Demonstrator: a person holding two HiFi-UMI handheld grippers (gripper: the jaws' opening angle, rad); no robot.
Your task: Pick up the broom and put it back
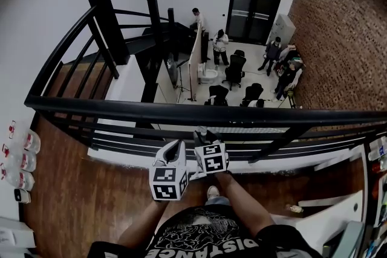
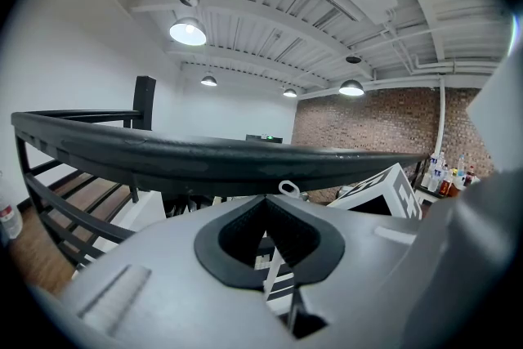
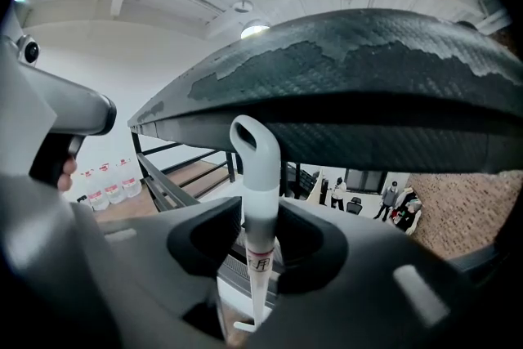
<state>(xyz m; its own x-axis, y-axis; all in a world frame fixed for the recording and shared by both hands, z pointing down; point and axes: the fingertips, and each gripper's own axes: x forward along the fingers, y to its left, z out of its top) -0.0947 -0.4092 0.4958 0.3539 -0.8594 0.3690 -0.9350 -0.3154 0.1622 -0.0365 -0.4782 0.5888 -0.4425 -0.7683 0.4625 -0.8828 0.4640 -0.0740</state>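
Note:
In the right gripper view the white broom handle [image 3: 260, 212] stands upright between the jaws of my right gripper [image 3: 260, 226]. Its hanging loop [image 3: 249, 139] rests against the underside of the black handrail [image 3: 368, 86]. The pads lie close on both sides of the handle with a thin dark gap, so the gripper is open. My left gripper [image 2: 263, 200] is shut, tips together, with nothing in it. The broom's loop [image 2: 288, 188] shows just beyond it, below the rail [image 2: 204, 159]. In the head view both grippers, left [image 1: 179, 145] and right [image 1: 201, 137], are side by side at the railing [image 1: 181, 112].
I am on a wooden mezzanine behind a black railing. Beyond it the floor drops to a lower level with people and office chairs [image 1: 242, 75]. Water bottles [image 1: 18, 160] line the wall at left. A black staircase [image 1: 139, 39] descends at far left, and white shelving [image 1: 338, 214] stands at right.

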